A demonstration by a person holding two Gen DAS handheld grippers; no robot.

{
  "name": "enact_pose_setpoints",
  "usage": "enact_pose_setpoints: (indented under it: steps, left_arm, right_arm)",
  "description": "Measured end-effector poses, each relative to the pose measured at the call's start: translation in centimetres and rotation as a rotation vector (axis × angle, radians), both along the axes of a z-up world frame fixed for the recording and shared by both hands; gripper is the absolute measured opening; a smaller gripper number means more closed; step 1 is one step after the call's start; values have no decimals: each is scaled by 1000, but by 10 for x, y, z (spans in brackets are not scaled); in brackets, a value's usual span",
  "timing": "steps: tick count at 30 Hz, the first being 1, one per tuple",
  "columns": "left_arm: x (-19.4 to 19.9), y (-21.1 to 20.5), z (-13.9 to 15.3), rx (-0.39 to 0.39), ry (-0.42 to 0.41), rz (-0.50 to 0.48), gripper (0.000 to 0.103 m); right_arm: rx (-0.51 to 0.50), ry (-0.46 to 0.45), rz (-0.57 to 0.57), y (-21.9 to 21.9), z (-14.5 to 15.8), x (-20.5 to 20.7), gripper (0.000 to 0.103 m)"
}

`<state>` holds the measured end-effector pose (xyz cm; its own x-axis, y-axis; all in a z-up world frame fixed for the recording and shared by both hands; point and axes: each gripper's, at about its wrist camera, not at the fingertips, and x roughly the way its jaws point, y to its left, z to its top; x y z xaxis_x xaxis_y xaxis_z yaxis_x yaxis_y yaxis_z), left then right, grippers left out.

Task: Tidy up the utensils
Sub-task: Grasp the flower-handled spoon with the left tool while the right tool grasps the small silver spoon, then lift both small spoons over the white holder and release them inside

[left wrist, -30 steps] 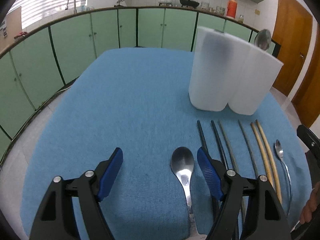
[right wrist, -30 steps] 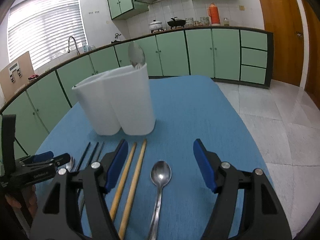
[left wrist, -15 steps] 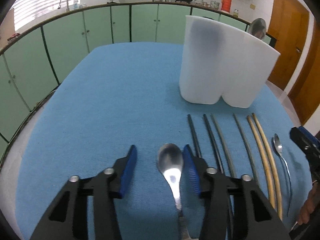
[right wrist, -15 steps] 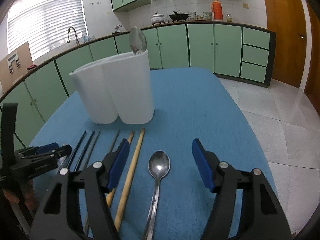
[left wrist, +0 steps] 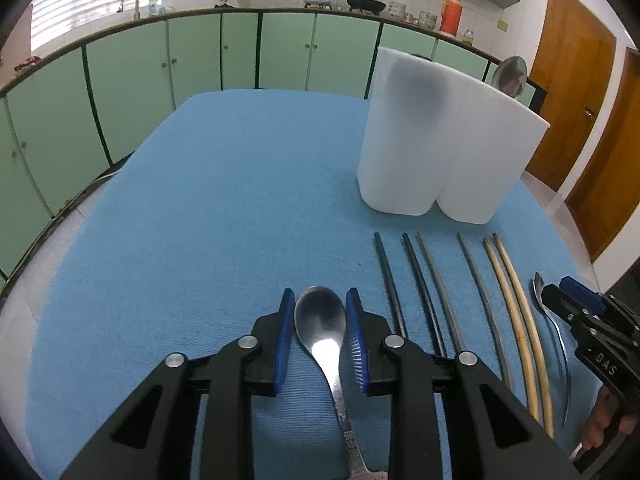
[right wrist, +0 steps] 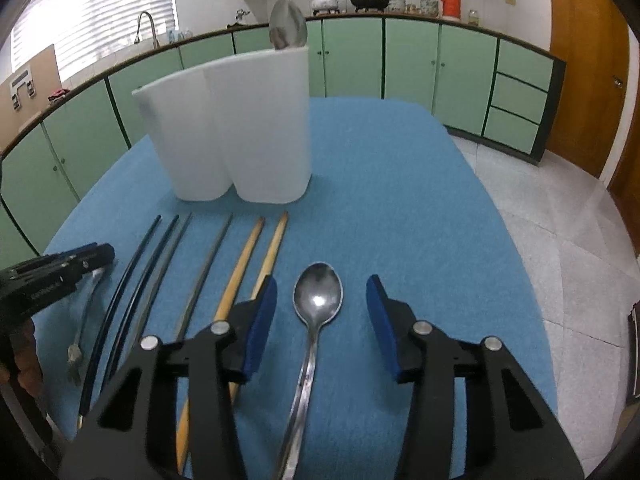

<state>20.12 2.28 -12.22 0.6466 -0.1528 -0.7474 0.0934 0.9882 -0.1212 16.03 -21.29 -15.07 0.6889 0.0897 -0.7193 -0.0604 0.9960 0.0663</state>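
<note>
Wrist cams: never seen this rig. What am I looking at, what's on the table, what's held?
There is no robot here. A person holds a two-finger clamp tool in each hand, and each tool carries a fisheye camera looking forward along its fingers.

The left wrist view shows the left gripper with its blue fingers closed in around the bowl of a steel spoon that lies on the blue tablecloth. Whether it is gripped firmly or lifted, I cannot tell.

The right wrist view shows the right gripper open, its fingers either side of a second spoon without touching it.

Between the two spoons lie dark chopsticks and a wooden pair, in a row. Behind stands a white utensil holder with a spoon bowl poking out.
</note>
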Motion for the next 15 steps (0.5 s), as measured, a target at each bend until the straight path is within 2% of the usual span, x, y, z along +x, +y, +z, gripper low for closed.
enact_pose_setpoints:
  steps: [7, 15]
  left_arm:
    - [0, 0, 2, 10, -23, -4, 26]
    - [-3, -2, 1, 13, -40, -4, 26]
  right_arm:
    - [11, 65, -9, -1, -6, 16, 37]
    - [-1, 78, -8, 5, -6, 20, 33]
